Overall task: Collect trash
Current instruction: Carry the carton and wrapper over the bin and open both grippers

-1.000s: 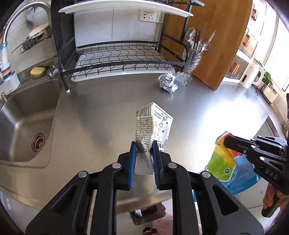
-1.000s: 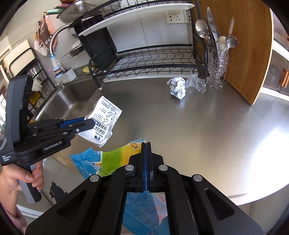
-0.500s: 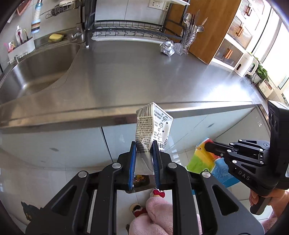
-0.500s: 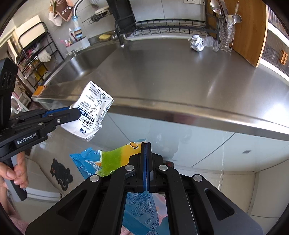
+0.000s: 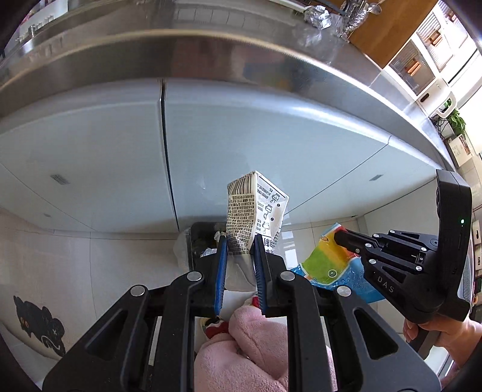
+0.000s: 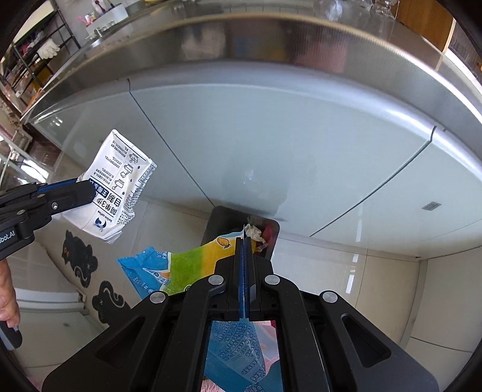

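My left gripper (image 5: 239, 244) is shut on a crumpled white printed carton (image 5: 256, 208), also in the right wrist view (image 6: 117, 184). It hangs above a black trash bin (image 5: 198, 241) on the floor. My right gripper (image 6: 243, 241) is shut on a blue, green and yellow snack wrapper (image 6: 177, 265), seen too in the left wrist view (image 5: 328, 262). It is above the same bin (image 6: 229, 220), which holds some trash. A crumpled foil ball (image 5: 316, 13) lies on the steel counter far above.
Pale cabinet doors (image 5: 271, 135) under the steel counter edge (image 6: 271, 45) stand right behind the bin. The floor is tiled, with a black cat mat (image 6: 81, 256) to the left. Pink slippers (image 5: 256, 346) are under the left gripper.
Both grippers have dropped from above the counter to below its edge, down in front of the cabinets and over the bin. Each keeps its grip on its piece of trash.
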`<action>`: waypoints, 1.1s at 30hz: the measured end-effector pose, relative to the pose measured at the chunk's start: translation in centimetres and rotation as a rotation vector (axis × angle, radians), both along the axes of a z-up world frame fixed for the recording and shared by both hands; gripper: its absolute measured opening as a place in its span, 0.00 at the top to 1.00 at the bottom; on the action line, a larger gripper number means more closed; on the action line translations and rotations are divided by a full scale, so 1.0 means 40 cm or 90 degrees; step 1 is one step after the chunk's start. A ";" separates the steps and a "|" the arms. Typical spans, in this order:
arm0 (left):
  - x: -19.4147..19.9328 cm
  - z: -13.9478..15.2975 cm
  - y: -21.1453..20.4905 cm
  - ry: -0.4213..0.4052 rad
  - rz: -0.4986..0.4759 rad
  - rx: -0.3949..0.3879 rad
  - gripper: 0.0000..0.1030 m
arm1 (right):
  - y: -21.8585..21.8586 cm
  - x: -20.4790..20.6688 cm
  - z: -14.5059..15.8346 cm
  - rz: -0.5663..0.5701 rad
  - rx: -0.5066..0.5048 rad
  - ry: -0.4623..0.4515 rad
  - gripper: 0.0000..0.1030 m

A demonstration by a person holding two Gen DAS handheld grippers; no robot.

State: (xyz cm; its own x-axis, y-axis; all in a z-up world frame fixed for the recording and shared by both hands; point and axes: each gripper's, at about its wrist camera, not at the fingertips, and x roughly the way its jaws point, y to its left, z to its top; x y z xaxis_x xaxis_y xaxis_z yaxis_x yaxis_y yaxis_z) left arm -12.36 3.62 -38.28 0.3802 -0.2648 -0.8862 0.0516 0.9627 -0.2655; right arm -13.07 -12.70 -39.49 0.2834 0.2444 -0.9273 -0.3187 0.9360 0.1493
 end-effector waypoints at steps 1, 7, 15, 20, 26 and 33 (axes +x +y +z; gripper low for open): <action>0.010 -0.023 -0.003 0.005 0.002 0.000 0.85 | 0.001 0.007 -0.026 -0.001 -0.001 0.005 0.99; 0.059 -0.158 -0.029 0.019 -0.003 0.004 0.85 | 0.022 0.040 -0.160 0.002 -0.008 0.019 0.99; 0.099 -0.339 -0.048 0.044 -0.002 0.013 0.85 | 0.056 0.063 -0.329 -0.013 -0.001 0.051 0.99; 0.117 -0.402 -0.057 0.056 -0.004 0.014 0.85 | 0.071 0.067 -0.403 -0.026 0.015 0.075 0.99; 0.122 -0.417 -0.053 0.059 -0.016 0.017 0.84 | 0.050 0.086 -0.439 -0.071 0.067 0.104 0.95; 0.128 -0.420 -0.044 0.083 -0.017 0.000 0.78 | 0.049 0.107 -0.460 -0.113 0.092 0.130 0.92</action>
